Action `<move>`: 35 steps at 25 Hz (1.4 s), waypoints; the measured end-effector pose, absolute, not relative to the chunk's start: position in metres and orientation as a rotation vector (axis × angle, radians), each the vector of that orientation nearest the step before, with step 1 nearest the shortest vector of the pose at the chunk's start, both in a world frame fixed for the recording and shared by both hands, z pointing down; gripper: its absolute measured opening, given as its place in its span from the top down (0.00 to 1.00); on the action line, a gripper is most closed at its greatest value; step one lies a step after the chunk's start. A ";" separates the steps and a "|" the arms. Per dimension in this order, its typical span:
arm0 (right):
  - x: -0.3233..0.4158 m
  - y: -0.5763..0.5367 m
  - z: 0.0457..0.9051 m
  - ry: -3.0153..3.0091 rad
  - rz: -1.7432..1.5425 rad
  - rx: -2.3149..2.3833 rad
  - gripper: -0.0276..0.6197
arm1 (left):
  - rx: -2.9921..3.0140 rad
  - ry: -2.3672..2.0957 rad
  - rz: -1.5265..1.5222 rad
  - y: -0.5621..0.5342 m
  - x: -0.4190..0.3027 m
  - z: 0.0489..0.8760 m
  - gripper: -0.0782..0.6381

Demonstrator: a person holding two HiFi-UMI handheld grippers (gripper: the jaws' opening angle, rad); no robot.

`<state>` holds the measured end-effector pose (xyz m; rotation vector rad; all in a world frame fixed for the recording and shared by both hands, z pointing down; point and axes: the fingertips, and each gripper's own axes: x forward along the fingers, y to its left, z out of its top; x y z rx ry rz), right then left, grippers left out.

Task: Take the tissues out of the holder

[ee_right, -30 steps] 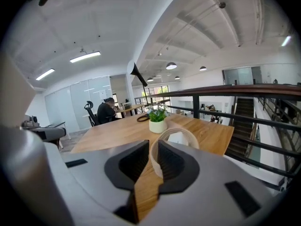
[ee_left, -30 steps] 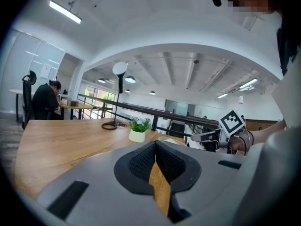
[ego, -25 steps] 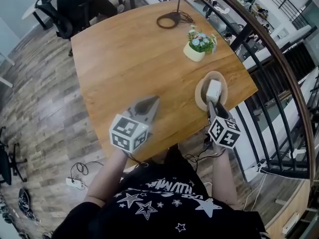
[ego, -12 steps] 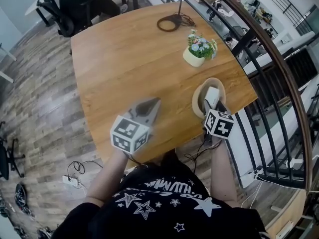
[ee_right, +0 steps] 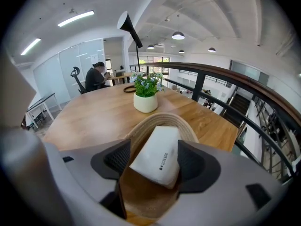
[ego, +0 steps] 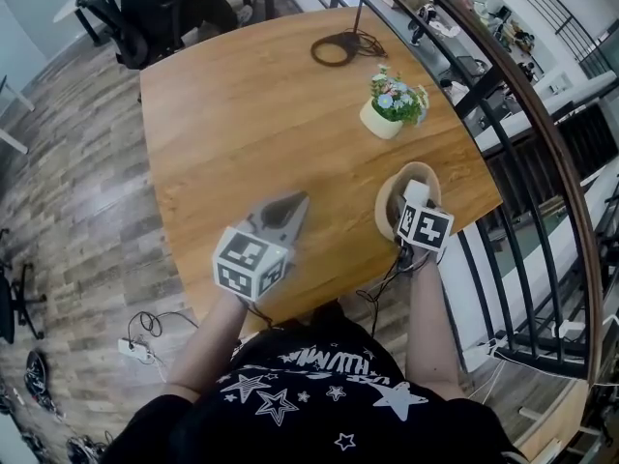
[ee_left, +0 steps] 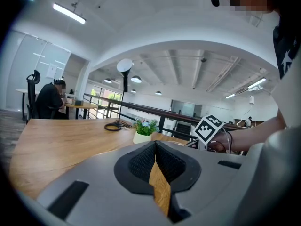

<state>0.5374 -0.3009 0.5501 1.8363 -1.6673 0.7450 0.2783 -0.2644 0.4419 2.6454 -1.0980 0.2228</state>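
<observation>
A white tissue pack (ego: 416, 191) (ee_right: 157, 154) lies tilted in a round woven holder (ego: 385, 199) (ee_right: 141, 126) near the right edge of the wooden table (ego: 242, 114). My right gripper (ego: 413, 209) (ee_right: 155, 160) hangs over the holder's near side. Its jaws are opening, and the pack sits between them. The left pad is clearly apart from the pack. The right pad is close beside it. My left gripper (ego: 288, 206) (ee_left: 155, 147) hovers above the table's near edge, shut and empty.
A white pot of flowers (ego: 387, 114) (ee_right: 145, 98) stands beyond the holder. A floor lamp's round base with coiled cable (ego: 336, 48) rests at the far edge. A dark railing (ego: 542, 153) runs along the right. A person sits at a far desk (ego: 164, 3).
The right gripper has moved in over the holder's near rim, and its marker cube now covers that rim. The pack now lies lower in the holder. The left gripper has stayed put.
</observation>
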 end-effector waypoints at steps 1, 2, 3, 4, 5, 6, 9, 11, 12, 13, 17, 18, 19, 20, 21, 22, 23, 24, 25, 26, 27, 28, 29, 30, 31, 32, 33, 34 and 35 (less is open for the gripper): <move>0.539 -0.302 0.553 -1.648 0.747 1.834 0.51 | 2.643 -1.098 0.223 -0.266 0.277 0.443 0.87; 0.541 -0.303 0.556 -1.632 0.751 1.830 0.51 | 2.641 -1.099 0.223 -0.268 0.276 0.444 0.87; 0.542 -0.304 0.560 -1.620 0.758 1.823 0.51 | 2.638 -1.100 0.224 -0.269 0.275 0.445 0.87; 0.542 -0.304 0.564 -1.614 0.769 1.816 0.51 | 2.636 -1.102 0.224 -0.271 0.274 0.446 0.87; 0.542 -0.305 0.567 -1.612 0.778 1.810 0.51 | 2.634 -1.104 0.225 -0.272 0.273 0.447 0.87; 0.542 -0.305 0.569 -1.611 0.782 1.802 0.51 | 2.633 -1.106 0.225 -0.272 0.272 0.448 0.87; 0.539 -0.306 0.572 -1.602 0.774 1.765 0.51 | 2.633 -1.104 0.228 -0.274 0.272 0.449 0.87; 0.535 -0.309 0.574 -1.597 0.776 1.737 0.51 | 2.637 -1.096 0.232 -0.274 0.273 0.450 0.87; 0.533 -0.310 0.574 -1.594 0.778 1.726 0.51 | 2.639 -1.093 0.233 -0.274 0.273 0.451 0.87; 0.532 -0.312 0.576 -1.591 0.781 1.717 0.51 | 2.639 -1.091 0.234 -0.275 0.272 0.451 0.87; 0.529 -0.316 0.581 -1.572 0.781 1.677 0.51 | 2.635 -1.096 0.232 -0.277 0.270 0.453 0.87; 0.529 -0.317 0.581 -1.570 0.778 1.668 0.51 | 2.633 -1.100 0.230 -0.277 0.269 0.453 0.87; 0.529 -0.317 0.582 -1.568 0.774 1.660 0.51 | 2.632 -1.104 0.228 -0.278 0.268 0.452 0.87; 0.529 -0.317 0.582 -1.564 0.769 1.654 0.51 | 2.631 -1.107 0.227 -0.278 0.267 0.452 0.87; 0.530 -0.316 0.582 -1.562 0.764 1.650 0.51 | 2.629 -1.110 0.225 -0.278 0.266 0.451 0.87; 0.530 -0.316 0.581 -1.561 0.759 1.648 0.51 | 2.628 -1.114 0.224 -0.278 0.265 0.450 0.87; 0.531 -0.315 0.580 -1.561 0.756 1.649 0.51 | 2.626 -1.117 0.223 -0.278 0.264 0.449 0.87; 0.532 -0.314 0.580 -1.562 0.756 1.651 0.51 | 2.624 -1.120 0.221 -0.277 0.263 0.449 0.87; 0.532 -0.313 0.579 -1.565 0.757 1.655 0.52 | 2.623 -1.122 0.220 -0.277 0.261 0.449 0.87; 0.533 -0.312 0.578 -1.568 0.758 1.661 0.54 | 2.622 -1.124 0.219 -0.276 0.260 0.449 0.87; 0.533 -0.311 0.577 -1.573 0.759 1.669 0.55 | 2.621 -1.126 0.218 -0.276 0.259 0.449 0.87; 0.533 -0.311 0.576 -1.579 0.757 1.679 0.55 | 2.621 -1.127 0.217 -0.276 0.257 0.448 0.87; 0.533 -0.310 0.575 -1.587 0.753 1.688 0.56 | 2.621 -1.129 0.217 -0.276 0.256 0.448 0.87; 0.534 -0.310 0.573 -1.595 0.749 1.699 0.56 | 2.621 -1.129 0.216 -0.276 0.255 0.447 0.87; 0.534 -0.309 0.572 -1.604 0.745 1.709 0.57 | 2.622 -1.130 0.216 -0.275 0.255 0.446 0.87; 0.534 -0.308 0.571 -1.613 0.745 1.719 0.57 | 2.622 -1.131 0.216 -0.275 0.254 0.446 0.87; 0.534 -0.306 0.570 -1.622 0.748 1.731 0.57 | 2.622 -1.133 0.217 -0.274 0.253 0.446 0.87; 0.535 -0.305 0.568 -1.632 0.753 1.742 0.57 | 2.621 -1.134 0.218 -0.273 0.252 0.447 0.87; 0.535 -0.304 0.566 -1.642 0.759 1.755 0.57 | 2.620 -1.135 0.218 -0.272 0.251 0.447 0.87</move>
